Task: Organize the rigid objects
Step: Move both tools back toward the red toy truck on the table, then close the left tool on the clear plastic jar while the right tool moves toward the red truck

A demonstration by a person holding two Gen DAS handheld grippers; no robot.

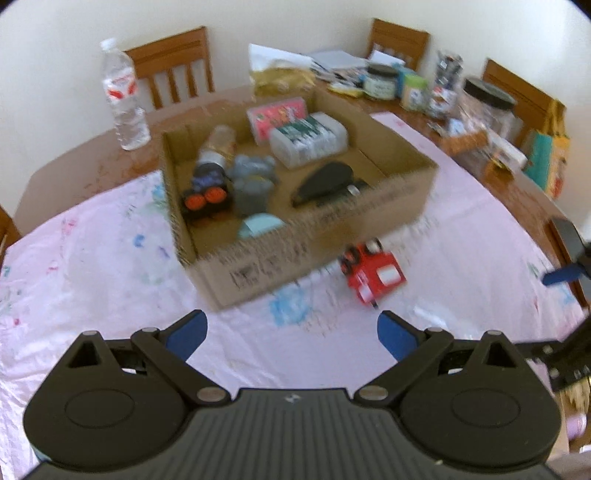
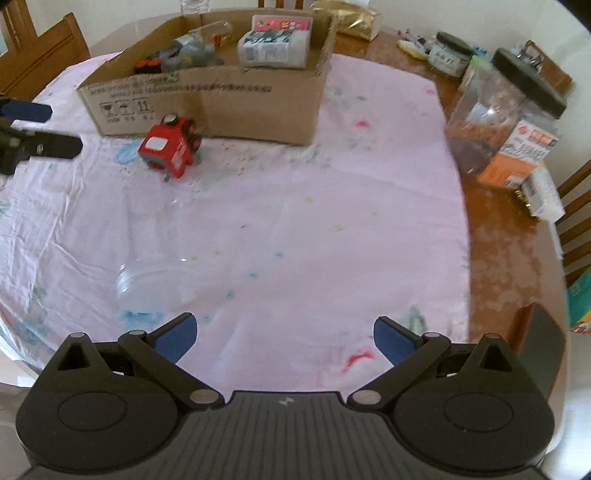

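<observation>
Left wrist: my cardboard box (image 1: 321, 236) mostly filled, red toy truck (image 1: 371, 273) left outside (blurry); both grippers, left (image 1: 291, 334) and right (image 2: 284, 338), spread, empty.

The cardboard box (image 2: 207, 99) is carrying black print along its outer wall facing the right wrist camera, too blurred to read; near its lower left corner three handling symbols are sitting, the last one showing the number 11. Other labels are staying unreadable.

Wooden chairs (image 1: 177, 62) ring the table (image 1: 92, 155) against a pale wall (image 1: 277, 22).
</observation>
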